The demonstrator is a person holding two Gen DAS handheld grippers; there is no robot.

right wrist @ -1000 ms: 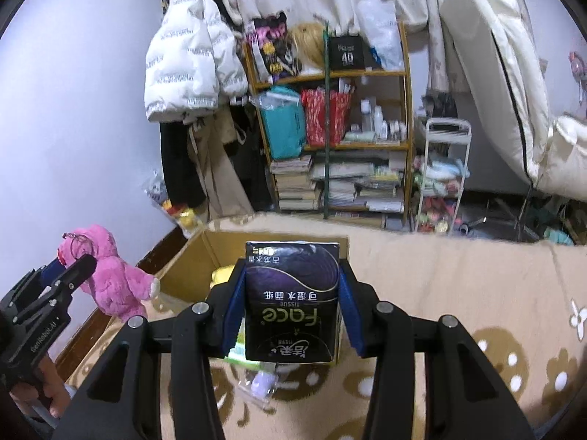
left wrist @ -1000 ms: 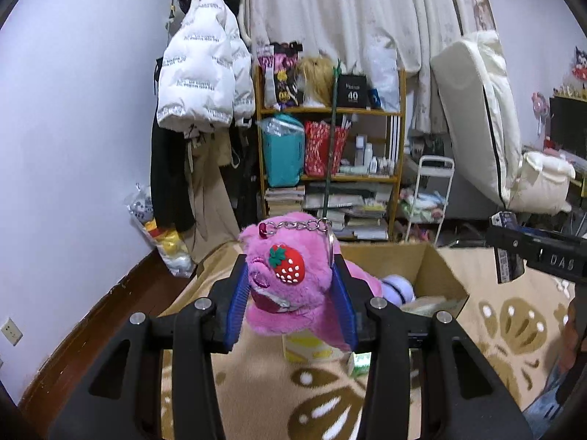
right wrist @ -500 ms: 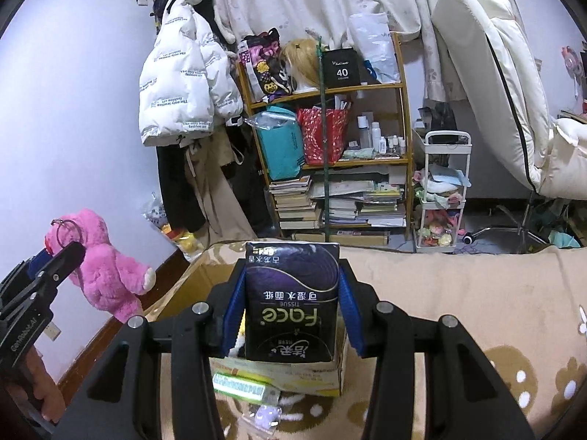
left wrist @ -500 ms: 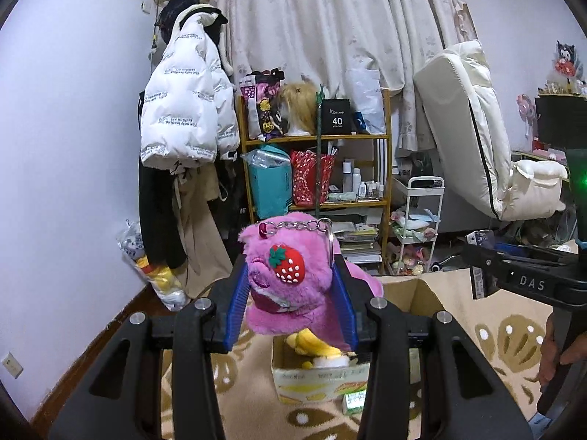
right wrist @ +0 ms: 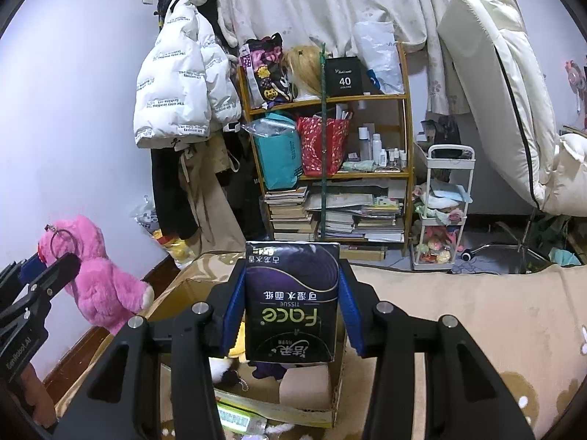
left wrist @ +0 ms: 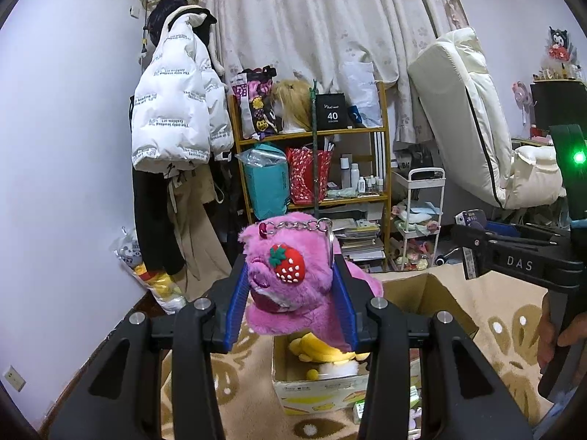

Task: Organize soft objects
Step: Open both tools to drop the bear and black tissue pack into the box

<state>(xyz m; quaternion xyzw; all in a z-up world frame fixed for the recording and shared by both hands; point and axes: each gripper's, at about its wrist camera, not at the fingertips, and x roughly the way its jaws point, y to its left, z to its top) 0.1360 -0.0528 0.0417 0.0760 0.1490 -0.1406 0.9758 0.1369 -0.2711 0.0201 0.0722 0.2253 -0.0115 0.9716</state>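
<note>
My left gripper (left wrist: 290,300) is shut on a pink plush bear (left wrist: 293,282) with a red strawberry and a key chain, held up above an open cardboard box (left wrist: 429,293) on the beige carpet. A yellow plush (left wrist: 319,348) lies in the box. My right gripper (right wrist: 291,311) is shut on a dark purple tissue pack (right wrist: 291,304), held over the same box (right wrist: 176,297). The bear (right wrist: 99,278) and the left gripper also show at the left of the right wrist view. The right gripper's black body (left wrist: 513,260) shows at the right of the left wrist view.
A wooden shelf (left wrist: 312,168) with bags, bottles and books stands at the back. Coats (left wrist: 176,110) hang on the left wall. A white trolley (left wrist: 422,216) and a cream folded mattress (left wrist: 466,110) are at the right. Small packets (right wrist: 238,418) lie on the carpet by the box.
Both grippers have risen and tilted up with their objects still held. The box now sits lower in both views and more of the room shows.
</note>
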